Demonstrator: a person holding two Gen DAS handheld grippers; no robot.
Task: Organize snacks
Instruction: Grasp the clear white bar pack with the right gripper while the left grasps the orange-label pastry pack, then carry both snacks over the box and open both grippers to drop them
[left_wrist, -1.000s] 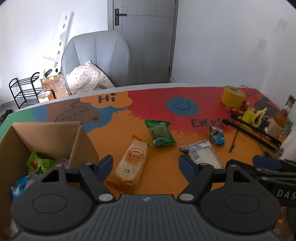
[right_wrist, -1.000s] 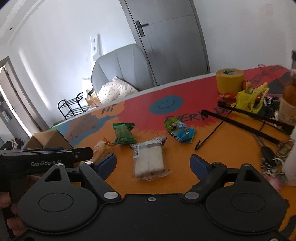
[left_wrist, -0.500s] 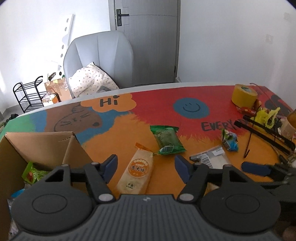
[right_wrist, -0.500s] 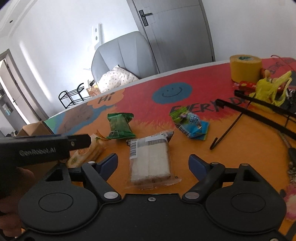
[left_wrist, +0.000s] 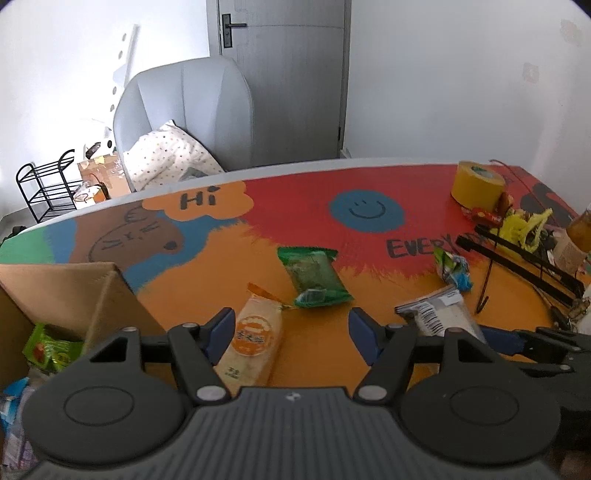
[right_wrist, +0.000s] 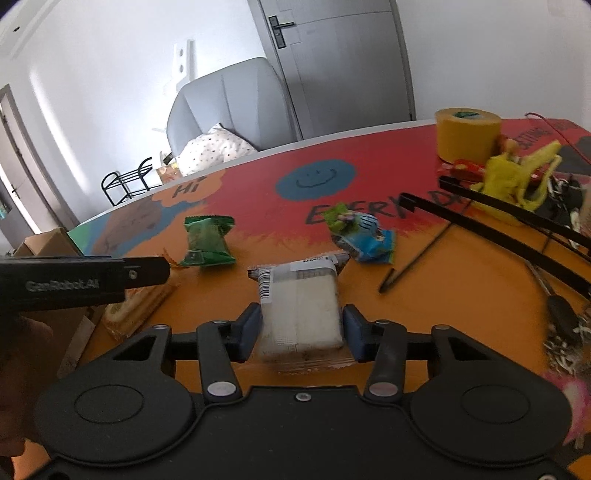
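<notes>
My right gripper (right_wrist: 301, 328) has both blue pads against the sides of a clear packet of white wafers (right_wrist: 299, 302) lying on the orange table; the packet also shows in the left wrist view (left_wrist: 439, 314). My left gripper (left_wrist: 291, 330) is open above the table, with an orange-labelled biscuit packet (left_wrist: 255, 343) by its left finger. A green snack packet (left_wrist: 314, 277) lies just beyond it and shows in the right wrist view (right_wrist: 207, 240). A small blue-green packet (right_wrist: 362, 236) lies further right. A cardboard box (left_wrist: 70, 295) at the left holds several snacks.
A yellow tape roll (left_wrist: 476, 184), a yellow bag (right_wrist: 517, 177), black rods (right_wrist: 509, 229) and a bottle (left_wrist: 576, 236) crowd the table's right side. A grey chair (left_wrist: 192, 114) with a dotted cushion stands behind the table. Keys (right_wrist: 565, 332) lie at right.
My right gripper has moved forward onto the wafer packet and closed its fingers against it. My left gripper has shifted so the biscuit packet sits by its left finger.
</notes>
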